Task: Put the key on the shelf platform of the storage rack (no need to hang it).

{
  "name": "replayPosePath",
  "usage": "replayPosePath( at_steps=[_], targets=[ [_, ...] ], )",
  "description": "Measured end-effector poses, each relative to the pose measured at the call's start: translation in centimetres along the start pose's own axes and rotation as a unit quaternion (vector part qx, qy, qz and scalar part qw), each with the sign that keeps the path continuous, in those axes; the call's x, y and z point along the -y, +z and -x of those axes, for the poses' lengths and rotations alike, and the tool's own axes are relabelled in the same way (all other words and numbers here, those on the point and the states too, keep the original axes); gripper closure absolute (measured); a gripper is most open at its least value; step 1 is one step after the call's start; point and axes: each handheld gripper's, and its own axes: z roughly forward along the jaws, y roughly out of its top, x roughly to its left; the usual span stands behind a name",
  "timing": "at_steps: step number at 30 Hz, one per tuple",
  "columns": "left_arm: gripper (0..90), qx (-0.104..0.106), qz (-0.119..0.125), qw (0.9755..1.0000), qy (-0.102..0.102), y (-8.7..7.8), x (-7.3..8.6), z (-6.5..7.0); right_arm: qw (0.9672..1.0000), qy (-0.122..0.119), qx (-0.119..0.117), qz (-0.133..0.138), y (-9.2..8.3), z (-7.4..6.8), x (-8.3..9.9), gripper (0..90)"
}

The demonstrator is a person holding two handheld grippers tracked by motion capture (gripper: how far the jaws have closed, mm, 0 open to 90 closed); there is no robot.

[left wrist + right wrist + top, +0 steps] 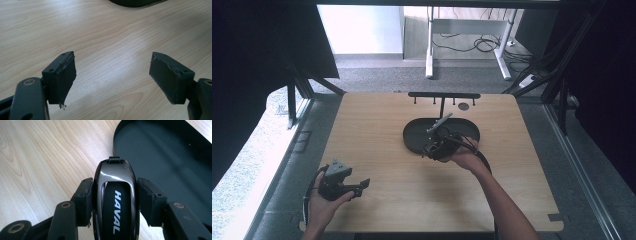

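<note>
A glossy black car key fob with white "HAVAL" lettering sits clamped between the jaws of my right gripper, just above the near rim of an oval black tray. From above, the right gripper hovers at the tray's front edge. My left gripper rests near the table's front left corner, open, with bare wood between its pads. Seen through its own camera, the left gripper holds nothing.
A black stand with a crossbar and several hooks rises from the tray at the table's far side. A small dark disc lies near the far edge. Floor and desk legs lie beyond.
</note>
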Motion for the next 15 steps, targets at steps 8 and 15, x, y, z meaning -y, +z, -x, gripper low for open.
replayPosePath(
  at_steps=[8, 15],
  targets=[
    [21.6, -0.001, 0.001, 1.0000, -0.002, -0.1, 0.0, -0.1, 0.9999, 0.009, 0.003, -0.004, 0.4, 0.8, -0.4, 49.2],
    [21.6, -0.001, 0.001, 1.0000, -0.002, 0.0, 0.0, -0.1, 0.9999, 0.009, 0.007, -0.004, 0.6, 1.2, -0.7, 49.2]
  ],
)
